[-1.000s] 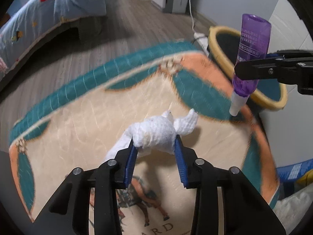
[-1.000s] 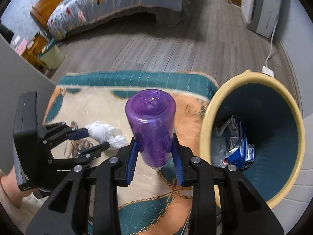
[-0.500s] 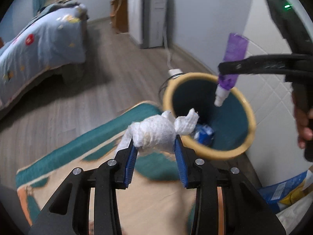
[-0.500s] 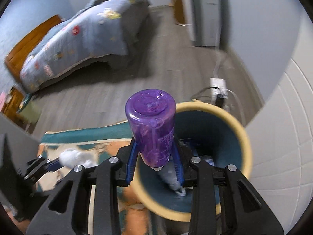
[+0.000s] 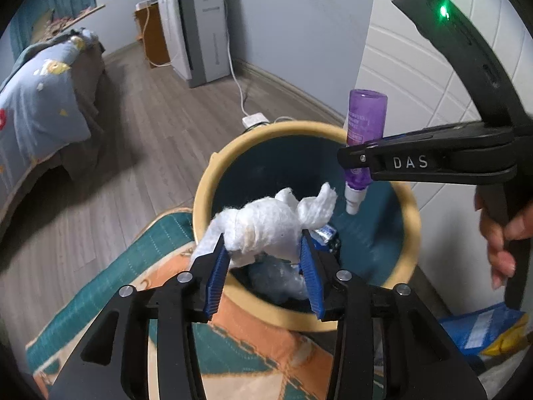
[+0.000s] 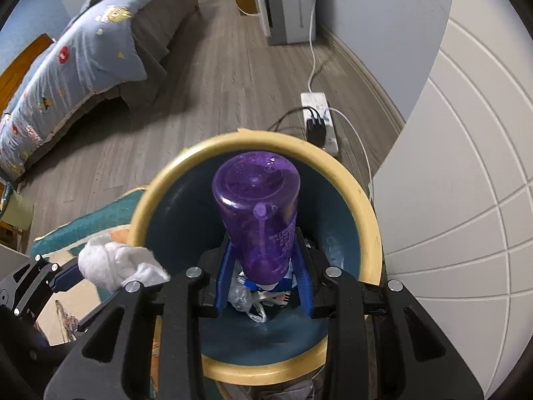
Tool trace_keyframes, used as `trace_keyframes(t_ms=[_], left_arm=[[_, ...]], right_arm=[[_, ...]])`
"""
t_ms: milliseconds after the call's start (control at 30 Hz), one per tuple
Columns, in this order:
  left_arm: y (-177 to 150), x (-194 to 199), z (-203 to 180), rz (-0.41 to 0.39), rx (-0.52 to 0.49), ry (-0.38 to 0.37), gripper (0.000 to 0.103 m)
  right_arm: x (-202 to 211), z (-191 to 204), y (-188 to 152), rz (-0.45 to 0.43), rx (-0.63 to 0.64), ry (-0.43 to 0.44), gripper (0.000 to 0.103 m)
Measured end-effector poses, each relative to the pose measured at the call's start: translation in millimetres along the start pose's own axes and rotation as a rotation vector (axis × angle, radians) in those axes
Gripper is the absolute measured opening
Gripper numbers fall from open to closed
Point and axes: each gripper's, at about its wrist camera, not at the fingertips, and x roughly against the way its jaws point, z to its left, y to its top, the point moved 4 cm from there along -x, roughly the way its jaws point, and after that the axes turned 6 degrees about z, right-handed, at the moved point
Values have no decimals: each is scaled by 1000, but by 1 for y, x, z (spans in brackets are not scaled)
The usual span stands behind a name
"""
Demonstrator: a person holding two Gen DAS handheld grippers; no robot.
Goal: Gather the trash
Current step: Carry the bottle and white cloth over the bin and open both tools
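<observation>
Crumpled white tissue wad (image 5: 266,223) and purple plastic bottle (image 6: 258,220), poised above yellow-rimmed teal bin (image 5: 408,233).
Left tongs (image 5: 265,266) just loosened, still pinching wad; right tongs (image 6: 263,281) clamping bottle, cap down.

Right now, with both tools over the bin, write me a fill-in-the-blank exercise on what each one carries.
1. The left tool carries a wad of ____ tissue.
2. The right tool grips a ____ bottle.
3. That bottle hangs with its white cap pointing ____.
4. Both items hang over a bin whose rim is ____.

Missing words: white; purple; down; yellow
</observation>
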Motion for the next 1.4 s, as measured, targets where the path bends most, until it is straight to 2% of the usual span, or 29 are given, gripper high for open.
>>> trace_keyframes(t_ms=[33, 167, 233, 300, 400, 567, 600, 633, 667, 733, 800, 833, 867, 967, 1233, 1400], left_arm=[[0, -5, 0, 2, -8, 8, 44], [-4, -16, -5, 17, -27, 27, 64], [-6, -18, -5, 15, -42, 24, 66], [-8, -19, -2, 11, -51, 41, 75], [-8, -18, 8, -5, -39, 45, 75], [-5, -17, 23, -24, 21, 5, 75], [-4, -16, 26, -27, 31, -1, 75], [-4, -16, 27, -28, 38, -4, 75], [-4, -16, 29, -28, 46, -7, 75], [-3, -16, 32, -31, 62, -12, 75], [-4, -12, 34, -38, 81, -17, 76], [-4, -10, 36, -39, 88, -19, 76], [-6, -7, 36, -40, 96, -18, 79], [-10, 7, 36, -54, 109, 0, 87], [-20, 67, 29, -90, 133, 64, 97], [-27, 105, 15, -99, 136, 103, 98]], right_arm=[[-3, -2, 1, 4, 0, -11, 32], [-13, -7, 5, 15, -6, -61, 32], [-22, -10, 8, 33, -17, -66, 32], [-31, -11, 9, 50, -14, -79, 32], [-47, -10, 14, 76, -10, -108, 33], [-58, -7, 20, 75, -3, -139, 37], [-57, -6, 21, 68, -3, -144, 40], [-55, -6, 22, 57, -5, -151, 50], [-52, -6, 22, 42, -6, -152, 54], [-49, -5, 22, 38, 0, -156, 54], [-43, -6, 19, 31, 5, -157, 56], [-40, -6, 18, 26, 5, -158, 60], [-35, -7, 16, 18, 5, -158, 65], [-18, -4, 8, -8, 19, -143, 71], [52, -3, -21, -86, 6, -87, 95], [96, -7, -48, -111, -58, -37, 97]])
